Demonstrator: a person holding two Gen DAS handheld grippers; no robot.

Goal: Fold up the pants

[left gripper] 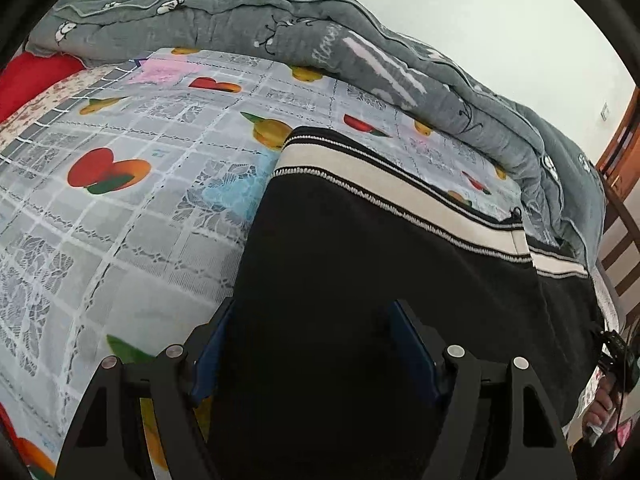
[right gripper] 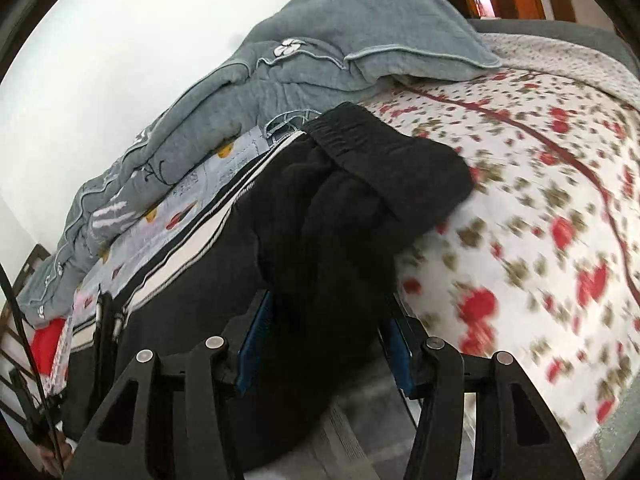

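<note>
Black pants (left gripper: 360,264) with a cream and black side stripe lie across the bed. In the left wrist view my left gripper (left gripper: 312,344) is open, its blue-padded fingers (left gripper: 412,348) spread over the black leg fabric near its left edge. In the right wrist view the pants' waist end (right gripper: 352,184) with the elastic waistband is bunched and folded over. My right gripper (right gripper: 324,340) stands wide open with the black fabric lying between its fingers (right gripper: 256,340). The side stripe (right gripper: 192,240) runs along the far edge.
A grey quilt (left gripper: 280,28) is piled along the wall side of the bed, also in the right wrist view (right gripper: 280,68). A fruit-print sheet (left gripper: 120,184) covers the left; a red floral sheet (right gripper: 540,220) covers the right. A wooden frame (left gripper: 620,240) stands at the far right.
</note>
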